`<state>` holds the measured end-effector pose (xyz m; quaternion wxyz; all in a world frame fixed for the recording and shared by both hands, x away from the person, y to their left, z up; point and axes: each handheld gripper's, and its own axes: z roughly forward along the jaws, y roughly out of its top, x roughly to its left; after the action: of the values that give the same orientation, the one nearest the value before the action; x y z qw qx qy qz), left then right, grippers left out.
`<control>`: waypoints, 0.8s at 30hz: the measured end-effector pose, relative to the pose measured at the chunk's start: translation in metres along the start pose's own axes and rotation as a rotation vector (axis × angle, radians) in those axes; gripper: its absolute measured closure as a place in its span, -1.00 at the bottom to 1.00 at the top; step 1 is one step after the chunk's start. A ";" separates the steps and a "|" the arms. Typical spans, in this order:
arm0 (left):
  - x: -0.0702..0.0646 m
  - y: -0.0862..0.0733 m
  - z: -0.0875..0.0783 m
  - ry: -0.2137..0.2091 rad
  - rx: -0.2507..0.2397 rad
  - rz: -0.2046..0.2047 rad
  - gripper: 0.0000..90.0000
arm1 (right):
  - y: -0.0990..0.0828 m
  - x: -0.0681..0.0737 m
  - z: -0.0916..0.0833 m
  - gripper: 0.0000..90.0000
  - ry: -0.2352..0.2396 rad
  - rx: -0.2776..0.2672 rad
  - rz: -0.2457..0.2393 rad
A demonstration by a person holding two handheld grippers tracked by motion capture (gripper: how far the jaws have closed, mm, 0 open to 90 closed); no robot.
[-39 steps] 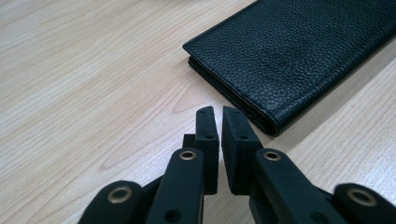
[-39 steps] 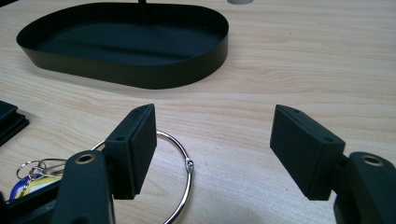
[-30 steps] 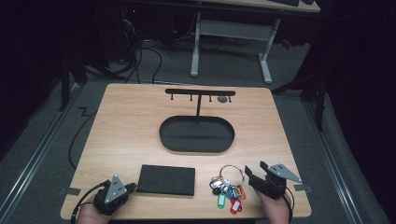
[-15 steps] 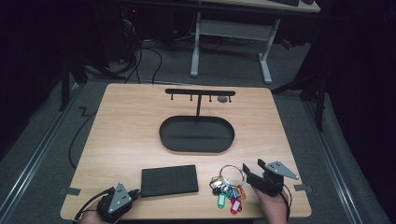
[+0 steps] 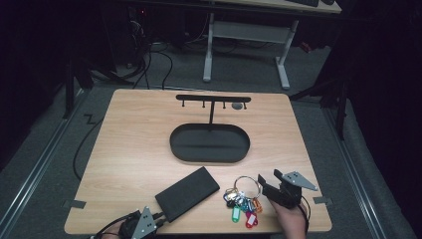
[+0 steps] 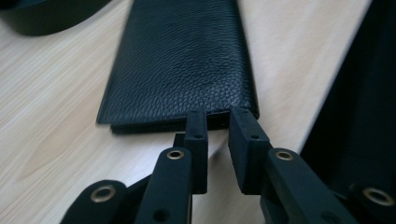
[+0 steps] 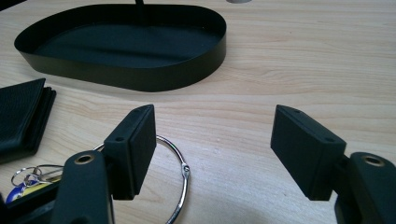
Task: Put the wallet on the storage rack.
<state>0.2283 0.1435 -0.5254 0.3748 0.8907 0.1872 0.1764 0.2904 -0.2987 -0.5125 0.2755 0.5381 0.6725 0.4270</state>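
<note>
A black leather wallet [image 5: 186,193] lies slantwise near the table's front edge. My left gripper [image 5: 158,219] is at the wallet's near corner. In the left gripper view its jaws have just been opening; a narrow gap stands between them, and the left gripper [image 6: 218,114] has its tips at the wallet [image 6: 182,60] edge without pinching it. A bunch of keys with coloured tags [image 5: 241,203] lies right of the wallet. My right gripper [image 5: 266,185] stands wide open beside the big key ring [image 7: 175,177], with nothing between its jaws in the right gripper view [image 7: 215,126].
A black oval tray [image 5: 209,157] with a hook stand [image 5: 213,98] sits mid-table; its rim [image 7: 140,77] is just beyond the right gripper. The table's front edge runs close under both hands. Bare wood lies left of the tray.
The wallet has turned from lying square to the front edge to a slant, its left end drawn nearer. The left gripper moved right and nearer the front edge, and its jaws parted. The right gripper stayed put.
</note>
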 end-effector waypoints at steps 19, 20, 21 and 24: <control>0.022 0.057 0.016 -0.063 -0.168 -0.057 -0.04 | -0.014 -0.017 -0.029 -0.30 -0.056 -0.016 0.042; 0.023 0.062 0.022 -0.084 -0.176 -0.070 -0.05 | -0.015 -0.018 -0.031 -0.30 -0.057 -0.021 0.049; 0.023 0.065 0.027 -0.093 -0.180 -0.083 -0.05 | -0.015 -0.020 -0.032 -0.30 -0.058 -0.024 0.054; 0.016 0.065 0.037 -0.085 -0.176 -0.083 -0.10 | -0.018 -0.022 -0.035 -0.30 -0.060 -0.024 0.061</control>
<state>0.2723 0.0871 -0.4994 0.4661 0.8525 0.1918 0.1385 0.2588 -0.3303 -0.5130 0.2889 0.5675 0.6421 0.4269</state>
